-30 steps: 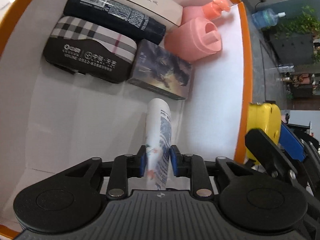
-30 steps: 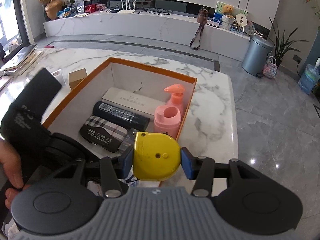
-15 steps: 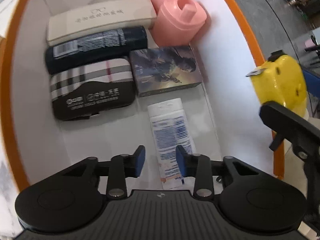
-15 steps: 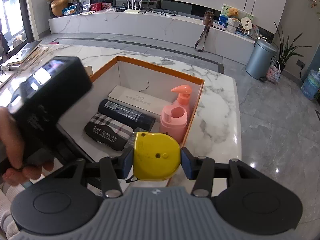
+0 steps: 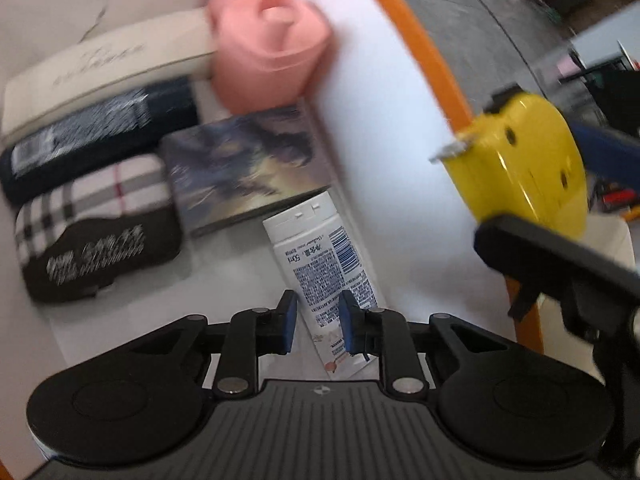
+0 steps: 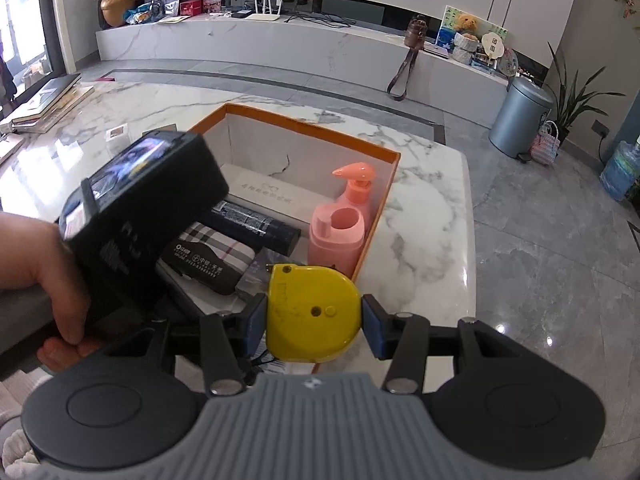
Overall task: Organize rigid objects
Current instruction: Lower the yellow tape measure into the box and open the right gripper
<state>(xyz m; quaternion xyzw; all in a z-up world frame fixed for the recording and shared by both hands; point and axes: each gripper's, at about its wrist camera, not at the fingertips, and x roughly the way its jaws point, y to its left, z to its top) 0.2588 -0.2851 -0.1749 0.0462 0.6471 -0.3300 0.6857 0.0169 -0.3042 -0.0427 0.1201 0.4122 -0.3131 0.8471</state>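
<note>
With the white tube (image 5: 320, 256) lying in the box (image 5: 404, 92) under the narrowed, empty left hand-held gripper (image 5: 316, 326), whose jaws have just been closing, we next set the tape measure (image 6: 314, 314), clamped in the right hand-held gripper (image 6: 314, 328), into the near right space.

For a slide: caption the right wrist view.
Right gripper holds yellow tape measure beside orange-rimmed box.

Tabletop: white marble tabletop with grey veins (image 6: 424, 200), glossy.
Books: flat stack of books (image 6: 48, 100) at the tabletop's far left edge.
Floor: polished grey tile floor (image 6: 552, 248).
Bin: round grey metal pedal bin (image 6: 520, 116) beside a green potted plant (image 6: 576, 92).
Ledge: long white marble wall ledge (image 6: 280, 40) carrying a golden vase (image 6: 116, 6) and a white router (image 6: 262, 16).
Bottle: blue water jug (image 6: 620, 168), right edge.
</note>
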